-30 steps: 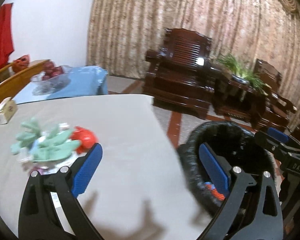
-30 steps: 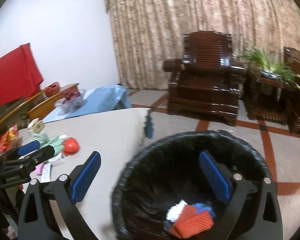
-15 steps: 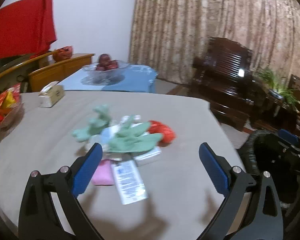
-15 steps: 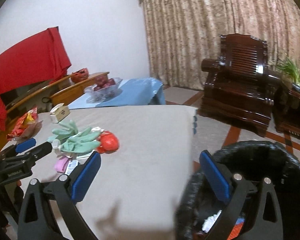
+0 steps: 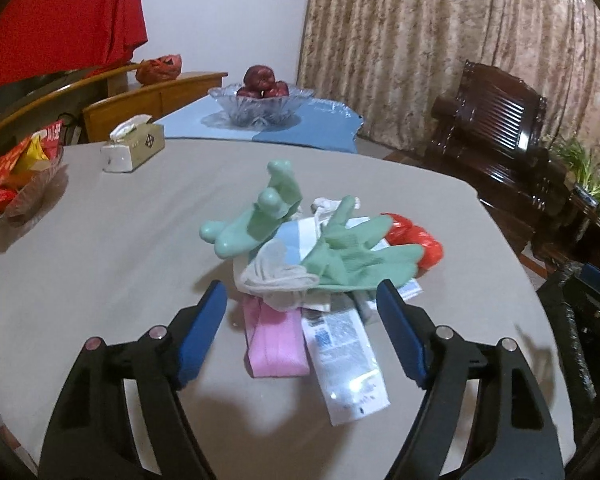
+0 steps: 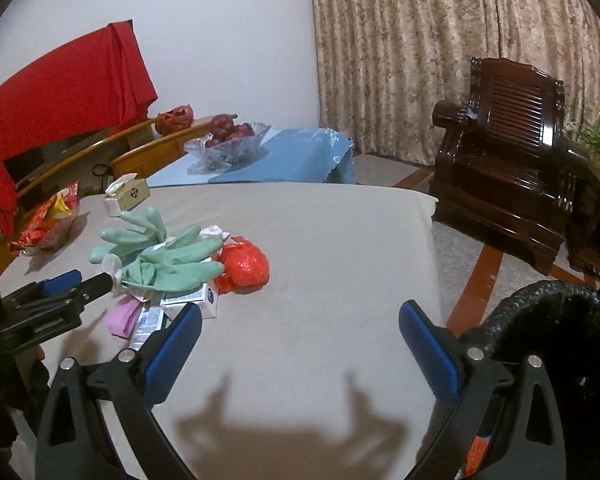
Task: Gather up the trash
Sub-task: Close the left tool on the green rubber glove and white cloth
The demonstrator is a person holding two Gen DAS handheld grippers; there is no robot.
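2 tools, both spread wide and empty: my left tool [image 5: 300,320] hangs over the trash pile [image 5: 320,264] mid-counter [image 5: 100,260], my right tool [image 6: 300,332] beside the bin [image 6: 560,320]. Risk: the tangled green gloves [image 5: 348,256] could drag loose wrappers off when I pinch.

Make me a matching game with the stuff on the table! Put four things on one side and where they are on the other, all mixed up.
Things:
1. mint-green rubber gloves
2. crumpled red plastic bag
3. clear glass bowl of dark red fruit
4. flat pink packet

Places:
A. on the blue cloth beyond the grey table
B. on top of the pile
C. at the pile's near edge, between the open left gripper's fingers in its own view
D. on the pile's side nearest the black-lined bin

Pairs: 1-B, 2-D, 3-A, 4-C
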